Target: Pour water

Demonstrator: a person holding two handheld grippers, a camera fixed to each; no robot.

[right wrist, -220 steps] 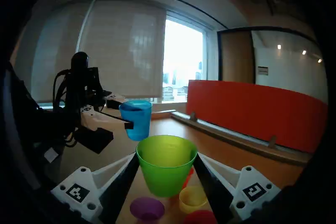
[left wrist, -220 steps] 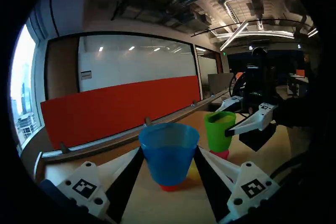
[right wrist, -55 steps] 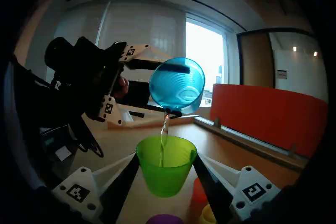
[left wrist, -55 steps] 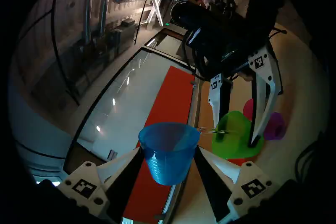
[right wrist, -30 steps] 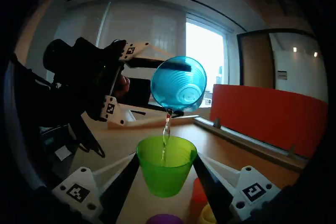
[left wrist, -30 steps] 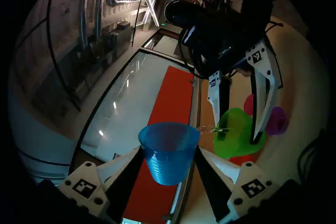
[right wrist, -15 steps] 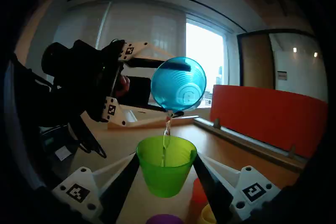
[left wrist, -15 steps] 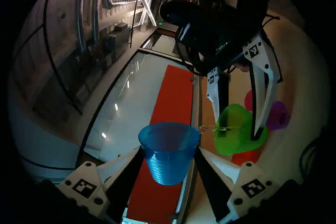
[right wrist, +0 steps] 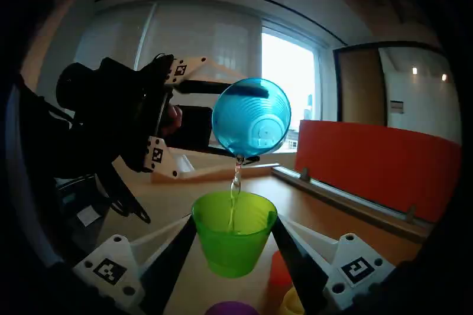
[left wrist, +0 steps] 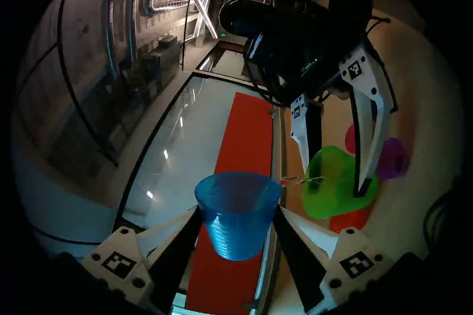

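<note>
Desk (right wrist: 313, 211) wooden, partition (right wrist: 378, 167) red, window (right wrist: 284, 96) bright; left gripper (left wrist: 236, 227) jaws pinch blue cup (left wrist: 237, 211), right gripper (right wrist: 234, 241)'s green cup (right wrist: 234, 226).

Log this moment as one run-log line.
phase: pouring | left gripper: shut on blue cup, tipped | right gripper: shut on green cup, upright | water stream: falling into green cup

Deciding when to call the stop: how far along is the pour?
Done: the left gripper holds the blue cup tipped above the green cup, which the right gripper grips upright. In hand: a thin stream of water falls from the blue rim into the green cup. Left: the blue cup looks nearly drained; then right it and set both down.
</note>
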